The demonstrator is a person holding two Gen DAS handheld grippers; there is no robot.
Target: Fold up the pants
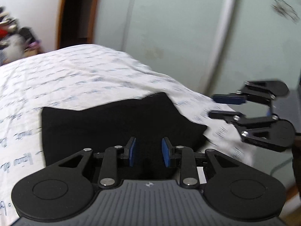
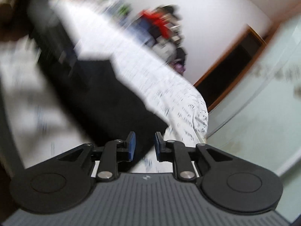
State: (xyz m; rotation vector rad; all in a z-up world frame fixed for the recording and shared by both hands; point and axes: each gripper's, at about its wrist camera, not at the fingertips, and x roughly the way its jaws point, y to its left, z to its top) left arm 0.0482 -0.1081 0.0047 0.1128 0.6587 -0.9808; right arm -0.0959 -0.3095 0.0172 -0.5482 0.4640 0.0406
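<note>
The black pants (image 1: 112, 124) lie folded into a compact block on a bed covered with a white sheet with printed script (image 1: 65, 79). They sit near the right edge of the bed as the left wrist view shows it.

The left tongs (image 1: 148, 153) hover just above the near edge of the pants. Their blue pads (image 1: 132, 153) stand apart with a clear gap, and no cloth is between them; only the dark fabric lies below.

The right tongs (image 1: 219, 106) are seen from the side in the left view, over the sheet at the right of the pants, apart from the cloth. Their two fingers have a gap between them and hold nothing. The right wrist view is strongly blurred, so it seems, but is not sure, that the pants (image 2: 105, 98) lie below and ahead of those tongs.

Behind the bed there is a pale green panelled wall (image 1: 178, 28) and a dark doorway with a brown frame (image 1: 79, 13).
</note>
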